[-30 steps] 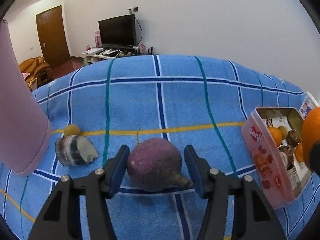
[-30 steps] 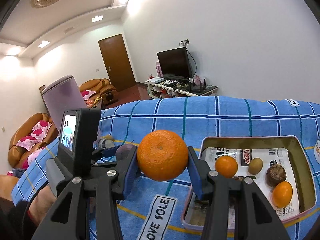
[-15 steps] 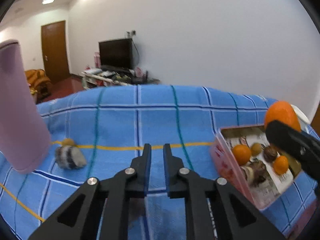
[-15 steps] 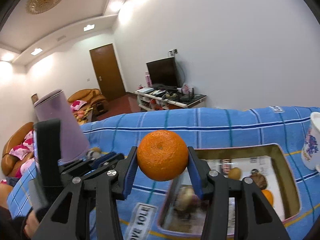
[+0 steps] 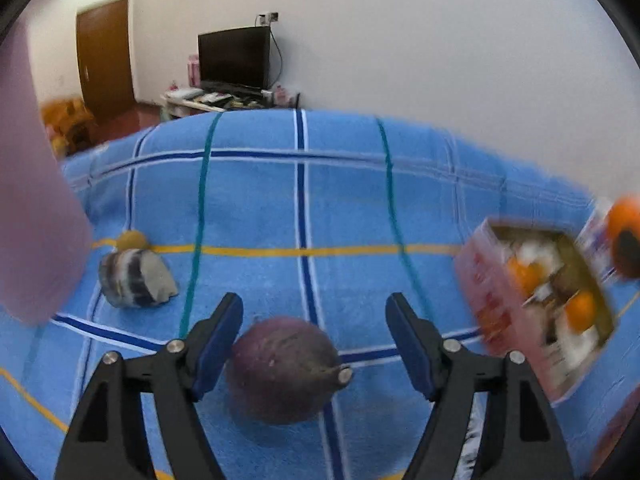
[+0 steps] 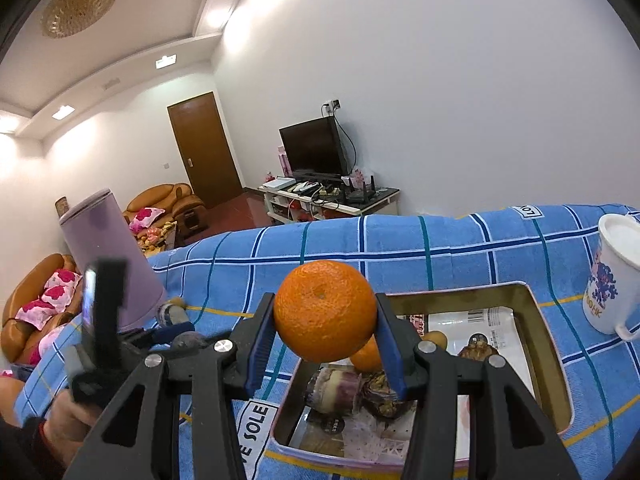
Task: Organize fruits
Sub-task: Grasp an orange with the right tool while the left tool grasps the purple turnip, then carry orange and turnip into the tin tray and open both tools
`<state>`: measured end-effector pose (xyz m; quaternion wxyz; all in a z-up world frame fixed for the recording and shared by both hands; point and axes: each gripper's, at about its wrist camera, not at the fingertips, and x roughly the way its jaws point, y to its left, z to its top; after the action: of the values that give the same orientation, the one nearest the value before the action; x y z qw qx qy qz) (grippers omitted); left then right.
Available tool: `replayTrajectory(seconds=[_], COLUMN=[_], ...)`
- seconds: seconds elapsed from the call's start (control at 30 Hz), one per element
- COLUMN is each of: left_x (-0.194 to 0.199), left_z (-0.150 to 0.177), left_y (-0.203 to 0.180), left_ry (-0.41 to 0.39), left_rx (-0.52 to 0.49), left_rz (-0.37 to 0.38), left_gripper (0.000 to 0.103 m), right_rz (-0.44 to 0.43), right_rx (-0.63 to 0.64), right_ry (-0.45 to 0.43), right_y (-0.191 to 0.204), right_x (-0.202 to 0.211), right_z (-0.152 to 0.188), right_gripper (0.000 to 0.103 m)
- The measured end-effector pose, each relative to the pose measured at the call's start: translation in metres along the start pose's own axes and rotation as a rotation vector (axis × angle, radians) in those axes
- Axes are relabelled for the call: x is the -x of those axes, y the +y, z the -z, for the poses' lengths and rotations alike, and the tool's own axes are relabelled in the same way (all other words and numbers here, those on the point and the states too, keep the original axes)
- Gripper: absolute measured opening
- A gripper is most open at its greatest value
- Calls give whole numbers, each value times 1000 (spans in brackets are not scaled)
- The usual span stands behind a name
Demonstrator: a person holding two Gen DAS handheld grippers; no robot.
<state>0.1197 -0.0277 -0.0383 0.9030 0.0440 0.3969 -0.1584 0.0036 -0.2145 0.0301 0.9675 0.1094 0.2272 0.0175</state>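
Left wrist view only: left gripper (image 5: 314,334) opening, purple fruit (image 5: 285,370) loose between its pads. Right wrist view only: right gripper (image 6: 324,350) clamped on orange (image 6: 325,310), over tin (image 6: 548,344); mug (image 6: 612,276) rightward.

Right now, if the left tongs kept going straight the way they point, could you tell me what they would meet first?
Most likely the purple fruit, which lies on the blue cloth between the opening left tongs, not gripped. Depth is unclear, so they might reach the cloth beside it first.
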Motion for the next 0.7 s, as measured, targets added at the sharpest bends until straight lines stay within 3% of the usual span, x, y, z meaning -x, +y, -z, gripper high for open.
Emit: replayTrajectory(seconds=[0.07,0.13,0.27,0.33,0.37,0.4,0.5,0.7], left_x=[-6,-9,1,4,5,6,9,21], left_z=[5,12,19,21,22,24,29,32], left_y=[-5,8,33,33,29,23,13,24], left_ry=[34,89,74,63,63,62,63,18], left_rx=[-41,7,94,90,74,47,11,99], left_rz=[-67,-68,-59,-36,-21,-22,-56,-13], left_gripper=[78,78,78,68,57,55,55,54], right_rz=[-4,-4,-11,-17,-20,-24,-21,-25], right_rx=[-1,1,-11,-7,-5,-5,5,-6], right_ry=[-3,-4,3,5,6,6,-1,-17], right_y=[-1,-2,-5,-4,-3,-2,-1,-5], right_x=[2,4,5,6,5,6,8,13], right_z=[0,-1,-3,-2,-2,-2,-3,-7], right_gripper=[49,49,49,49,49,49,49,49])
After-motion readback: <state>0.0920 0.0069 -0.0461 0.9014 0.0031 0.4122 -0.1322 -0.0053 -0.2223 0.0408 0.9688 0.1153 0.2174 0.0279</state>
